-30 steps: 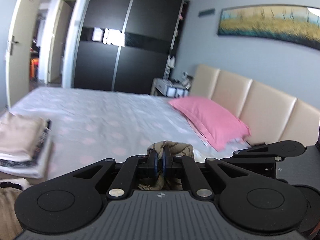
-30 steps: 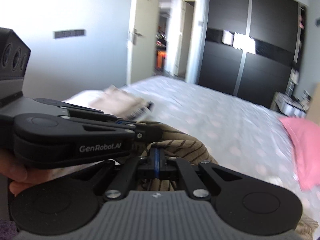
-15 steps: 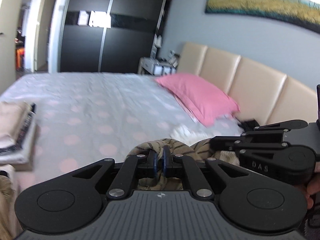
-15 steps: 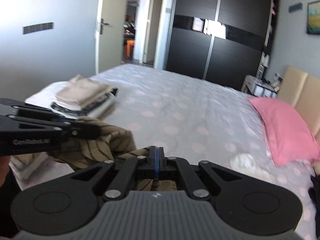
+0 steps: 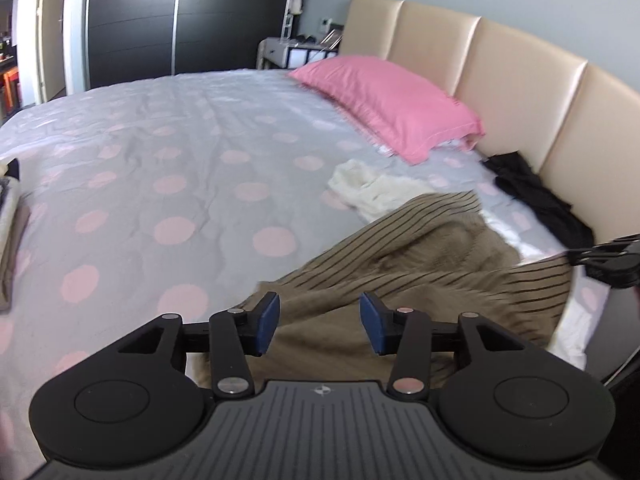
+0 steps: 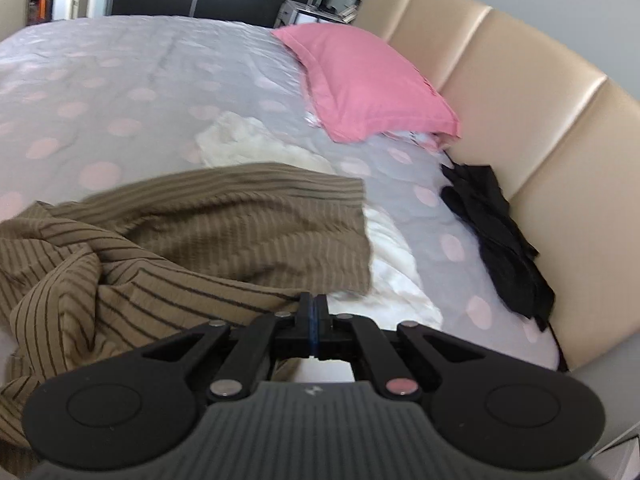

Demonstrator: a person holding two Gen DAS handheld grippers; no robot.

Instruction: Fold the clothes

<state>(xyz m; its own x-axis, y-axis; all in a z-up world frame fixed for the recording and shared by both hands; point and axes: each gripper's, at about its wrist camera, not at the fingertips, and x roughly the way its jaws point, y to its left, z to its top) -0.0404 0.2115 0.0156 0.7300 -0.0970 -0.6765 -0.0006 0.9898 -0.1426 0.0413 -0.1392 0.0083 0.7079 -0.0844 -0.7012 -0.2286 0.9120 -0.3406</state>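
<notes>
Brown ribbed knit garment with thin dark stripes [image 5: 420, 264], spread crumpled over the grey bedsheet with pink dots [image 5: 168, 168], one flat rectangular panel lying farthest out toward the headboard, folds bunched nearer the cameras. Cream-white fluffy garment [image 6: 256, 144] just beyond, partly covered by the brown one. Black crumpled garment [image 6: 496, 240] against the headboard. Stack of folded clothes [image 5: 8, 216] at the bed's left edge, mostly cut off.
</notes>
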